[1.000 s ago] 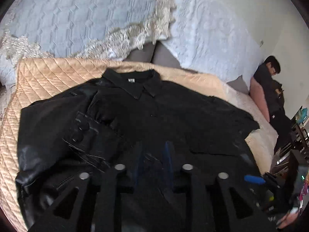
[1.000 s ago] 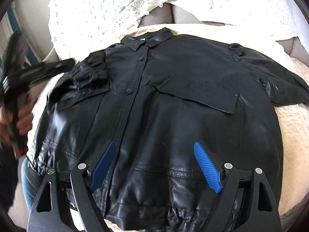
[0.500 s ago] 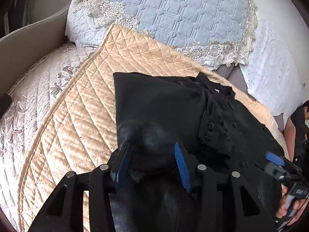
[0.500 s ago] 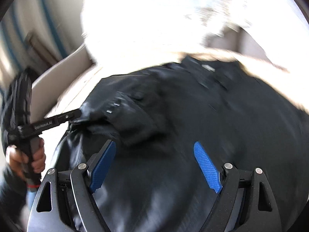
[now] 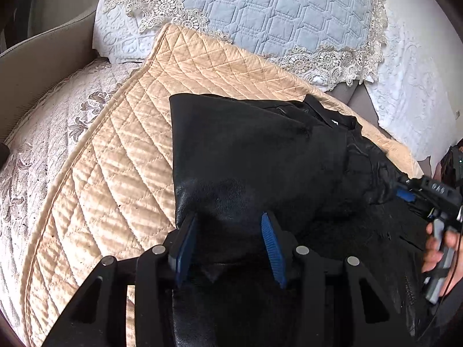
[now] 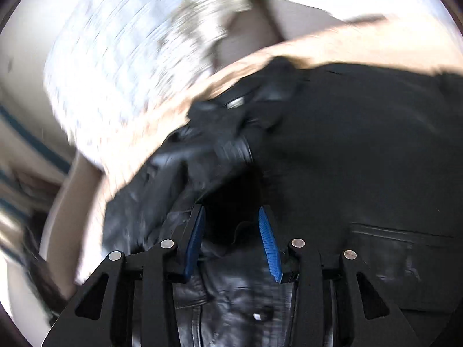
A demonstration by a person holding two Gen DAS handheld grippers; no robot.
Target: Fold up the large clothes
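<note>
A black leather jacket (image 5: 260, 156) lies on a beige quilted cover, its left side folded inward over the body. My left gripper (image 5: 228, 225) hovers low over the folded edge, its blue pads apart with jacket between them. In the blurred right wrist view the jacket (image 6: 361, 144) fills the lower right. My right gripper (image 6: 231, 217) is partly closed around a bunched fold of leather near the cuff. It also shows in the left wrist view (image 5: 405, 193), gripping the sleeve end at the right.
The beige quilted cover (image 5: 115, 159) lies on a sofa with a blue-grey lace-edged cushion (image 5: 275, 14) behind and a white cushion (image 5: 411, 81) to the right. A pale floral cover (image 5: 43, 133) lies on the left.
The left gripper swung left over the folded side of the jacket and moved closer. The right gripper moved in fast onto the sleeve and narrowed its pads around it.
</note>
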